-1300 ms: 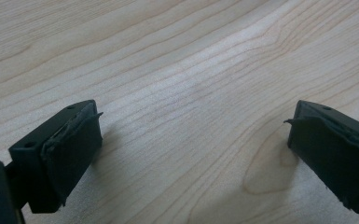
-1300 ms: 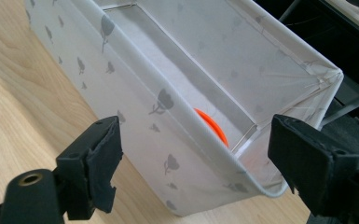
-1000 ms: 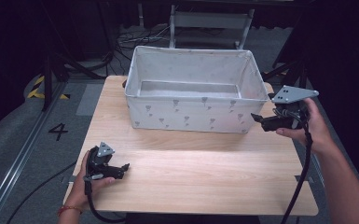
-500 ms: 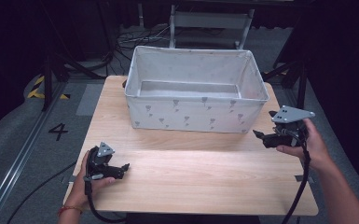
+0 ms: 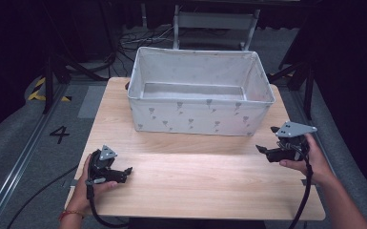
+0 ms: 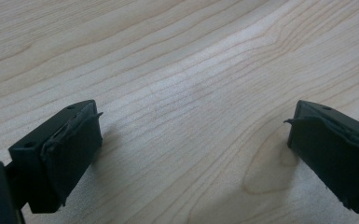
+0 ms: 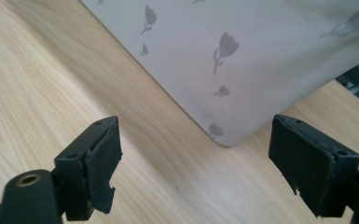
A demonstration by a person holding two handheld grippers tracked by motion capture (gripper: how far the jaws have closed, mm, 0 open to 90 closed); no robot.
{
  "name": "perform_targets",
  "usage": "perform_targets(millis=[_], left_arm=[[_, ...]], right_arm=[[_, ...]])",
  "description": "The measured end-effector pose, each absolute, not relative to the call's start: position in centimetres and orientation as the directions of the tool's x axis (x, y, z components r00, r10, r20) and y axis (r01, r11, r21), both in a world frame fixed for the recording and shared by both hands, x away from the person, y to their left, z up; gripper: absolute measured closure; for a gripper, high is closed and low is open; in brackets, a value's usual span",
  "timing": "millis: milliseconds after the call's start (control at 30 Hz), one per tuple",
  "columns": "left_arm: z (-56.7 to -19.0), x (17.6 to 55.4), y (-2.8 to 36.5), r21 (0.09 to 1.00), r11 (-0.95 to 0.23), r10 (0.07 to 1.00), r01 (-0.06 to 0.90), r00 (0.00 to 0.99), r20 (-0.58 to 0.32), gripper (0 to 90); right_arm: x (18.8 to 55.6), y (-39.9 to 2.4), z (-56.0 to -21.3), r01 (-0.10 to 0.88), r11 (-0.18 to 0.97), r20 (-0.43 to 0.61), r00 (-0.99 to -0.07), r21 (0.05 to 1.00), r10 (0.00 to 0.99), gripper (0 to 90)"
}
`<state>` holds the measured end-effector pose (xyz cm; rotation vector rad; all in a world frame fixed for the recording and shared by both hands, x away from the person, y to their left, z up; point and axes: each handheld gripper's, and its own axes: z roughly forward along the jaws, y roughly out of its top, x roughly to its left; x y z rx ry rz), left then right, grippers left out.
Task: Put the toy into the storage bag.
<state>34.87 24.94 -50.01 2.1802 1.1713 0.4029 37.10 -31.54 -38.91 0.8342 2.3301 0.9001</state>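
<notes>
A white fabric bin (image 5: 198,117) with grey tulip prints stands at the back of the wooden table (image 5: 195,186); its inside looks empty. My left gripper (image 5: 124,174) rests low over the table's front left, open, with bare wood between its jaws (image 6: 191,135). My right gripper (image 5: 262,151) is held at the right side, just in front of the bin's right front corner, open and empty. In the right gripper view the bin's printed wall and lower corner (image 7: 224,70) lie just beyond the gripper (image 7: 196,168).
The table's right edge (image 5: 310,181) runs close under my right hand. Dark floor, cables and a metal frame (image 5: 214,19) lie behind the bin. A floor marking "4" (image 5: 59,134) and a rail sit to the left.
My right gripper has come down and toward the front, from level with the bin's right rim to low beside its front right corner. The left gripper has stayed put.
</notes>
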Motion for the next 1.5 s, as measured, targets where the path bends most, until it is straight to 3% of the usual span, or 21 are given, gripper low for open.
perform_targets(millis=[967,1133,1500], left_arm=[[-50.0,34.9,24.9,0.651,-0.411,0.828,0.639,0.56,-0.026,3.2],[-50.0,34.9,25.0,0.649,-0.414,0.827,0.639,0.562,-0.025,3.1],[-50.0,34.8,24.9,0.652,-0.409,0.83,0.638,0.557,-0.025,3.2]], right_arm=[[33.7,-36.5,-48.3,0.466,0.498,-0.053,-0.69,0.731,0.722,19.8],[32.8,-37.6,-50.3,0.508,0.452,-0.013,-0.654,0.733,0.756,19.9],[32.4,-38.3,-50.6,0.548,0.415,0.026,-0.625,0.726,0.78,16.2]])
